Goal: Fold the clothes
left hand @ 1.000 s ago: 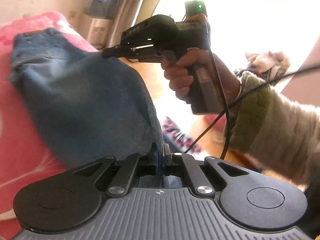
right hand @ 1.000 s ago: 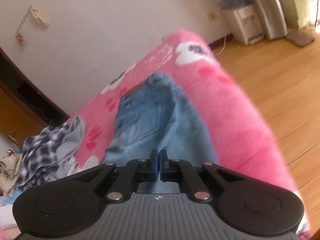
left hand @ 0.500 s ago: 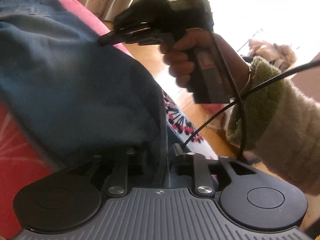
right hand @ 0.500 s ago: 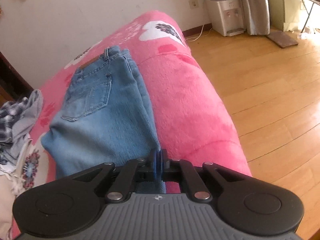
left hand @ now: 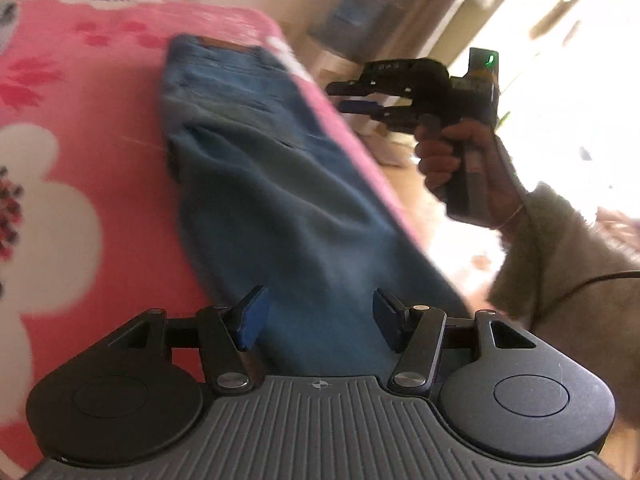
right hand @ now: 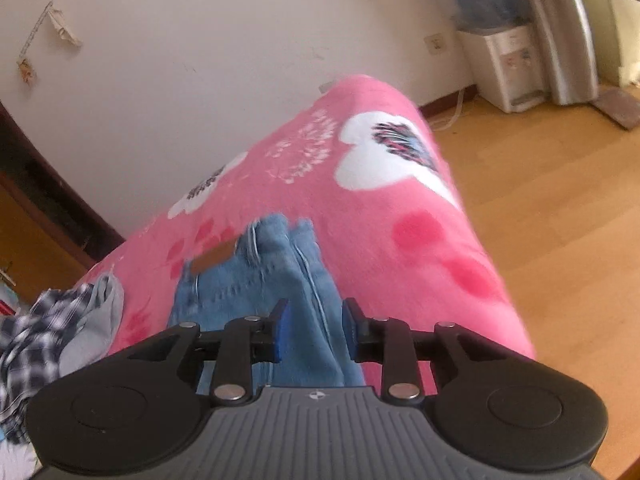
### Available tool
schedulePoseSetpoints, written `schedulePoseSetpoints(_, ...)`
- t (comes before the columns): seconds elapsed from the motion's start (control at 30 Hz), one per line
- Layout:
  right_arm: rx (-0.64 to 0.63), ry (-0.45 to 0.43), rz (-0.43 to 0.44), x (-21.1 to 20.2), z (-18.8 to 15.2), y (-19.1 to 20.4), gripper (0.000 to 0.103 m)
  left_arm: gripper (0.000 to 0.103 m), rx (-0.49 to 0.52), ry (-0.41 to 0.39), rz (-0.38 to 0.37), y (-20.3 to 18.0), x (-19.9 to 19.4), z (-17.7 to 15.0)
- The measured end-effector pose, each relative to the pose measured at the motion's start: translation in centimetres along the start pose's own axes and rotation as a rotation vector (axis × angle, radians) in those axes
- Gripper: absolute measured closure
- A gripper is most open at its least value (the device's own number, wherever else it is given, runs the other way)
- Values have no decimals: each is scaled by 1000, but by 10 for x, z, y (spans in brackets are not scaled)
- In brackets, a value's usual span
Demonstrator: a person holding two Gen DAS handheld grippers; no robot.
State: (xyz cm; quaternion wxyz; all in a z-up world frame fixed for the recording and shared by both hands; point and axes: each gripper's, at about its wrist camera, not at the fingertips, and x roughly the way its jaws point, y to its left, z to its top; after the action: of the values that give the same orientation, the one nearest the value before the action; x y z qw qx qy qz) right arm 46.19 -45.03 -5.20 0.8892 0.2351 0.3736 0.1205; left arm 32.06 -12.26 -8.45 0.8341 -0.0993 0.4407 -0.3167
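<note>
Blue jeans (left hand: 260, 184) lie folded lengthwise on the pink flowered blanket (left hand: 80, 120), waistband at the far end. My left gripper (left hand: 320, 314) hovers over their near end. Its jaws are opening, the denim showing below the gap, and neither pad presses on it. In the right wrist view the jeans (right hand: 256, 288) run up to their brown waist patch. My right gripper (right hand: 314, 328) is above them, jaws opening, cloth visible between the fingers but not pinched. From the left wrist view, the right gripper (left hand: 352, 98) floats beyond the bed's edge, held by a hand (left hand: 448, 160).
A checked shirt and other clothes (right hand: 44, 332) are heaped on the blanket left of the jeans. The bed's right edge drops to a wooden floor (right hand: 560, 200). A white water dispenser (right hand: 504, 64) and a curtain stand by the far wall.
Both grippers were shut on the jeans' fabric and have let go and opened. The jeans now lie flat on the blanket. Both hands have shifted along the bed.
</note>
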Motion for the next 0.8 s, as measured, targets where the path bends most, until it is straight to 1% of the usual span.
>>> schedulePoseSetpoints(0.07, -20, 1, -17, 21, 9, 3, 71, 46, -3, -1, 47, 1, 9, 5)
schedulePoseSetpoints(0.13, -37, 11, -15, 36, 16, 8, 69, 47, -12, 12, 67, 0, 12, 5)
schedulePoseSetpoints(0.2, -41, 28, 10, 48, 19, 11, 67, 47, -5, 23, 81, -3, 15, 2)
schedulePoseSetpoints(0.3, -54, 56, 46, 61, 21, 16, 60, 48, 12, 32, 91, -5, 18, 3)
schedulePoseSetpoints(0.37, -81, 53, 36, 67, 22, 20, 59, 49, 22, 36, 94, -5, 19, 2)
schedulePoseSetpoints(0.4, -95, 48, 29, 69, 22, 22, 62, 50, 27, 38, 95, -5, 19, 2)
schedulePoseSetpoints(0.43, -104, 46, 29, 71, 23, 23, 68, 50, 29, 39, 95, -5, 19, 2)
schedulePoseSetpoints(0.47, -111, 42, 32, 72, 22, 25, 82, 51, 31, 41, 95, -5, 18, 2)
schedulePoseSetpoints(0.5, -114, 37, 44, 72, 22, 25, 90, 51, 33, 42, 94, -6, 18, 2)
schedulePoseSetpoints(0.53, -120, 31, 54, 70, 21, 26, 93, 51, 34, 43, 94, -6, 17, 2)
schedulePoseSetpoints(0.57, -134, 18, 61, 67, 19, 28, 94, 51, 36, 45, 94, -7, 17, 2)
schedulePoseSetpoints(0.63, -151, 5, 65, 63, 18, 31, 95, 51, 38, 45, 94, -6, 20, 5)
schedulePoseSetpoints(0.7, -124, 2, 73, 61, 19, 27, 94, 51, 41, 46, 98, -5, 24, 6)
schedulePoseSetpoints(0.8, -76, 24, 78, 65, 22, 21, 87, 51, 47, 48, 104, -5, 27, 7)
